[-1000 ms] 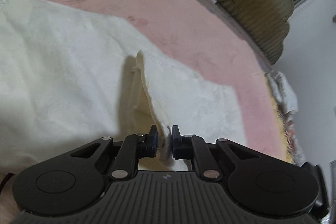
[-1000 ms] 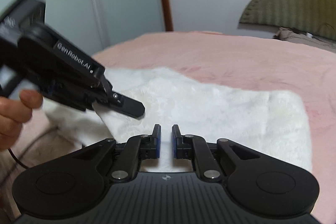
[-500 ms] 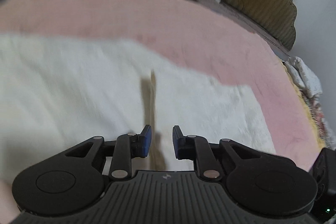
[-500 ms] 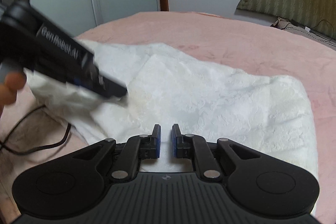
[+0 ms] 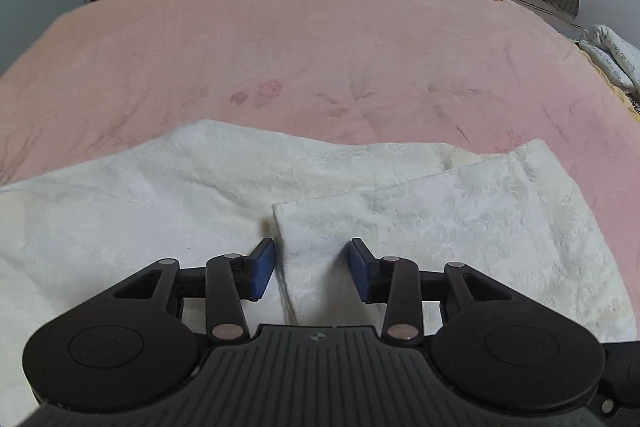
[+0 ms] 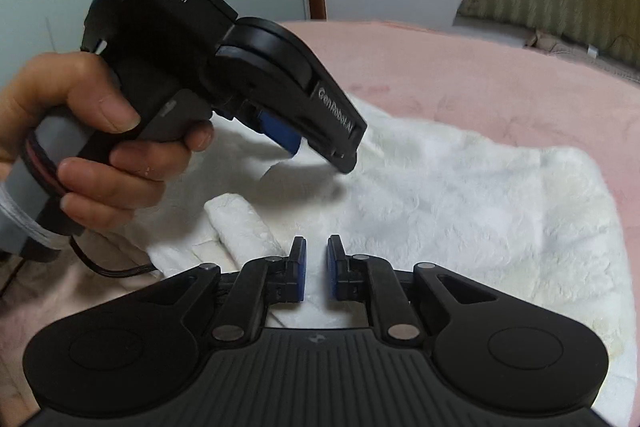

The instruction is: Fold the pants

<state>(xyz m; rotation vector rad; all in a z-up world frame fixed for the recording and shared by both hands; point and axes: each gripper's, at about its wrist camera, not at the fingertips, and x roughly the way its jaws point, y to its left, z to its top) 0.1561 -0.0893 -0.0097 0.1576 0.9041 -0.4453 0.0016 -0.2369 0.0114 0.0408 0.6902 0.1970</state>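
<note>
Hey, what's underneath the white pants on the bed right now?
The white pants lie on a pink blanket, which shows all around them. A folded flap rests on a lower layer. What is beneath the blanket is covered.

The pants (image 5: 400, 211) are white, with a faint embossed floral texture, and lie spread flat on the pink bed (image 5: 320, 59); one layer is folded over another, its corner lying just ahead of and between the left jaws; a narrow rolled edge lies just left of the right jaws.
</note>
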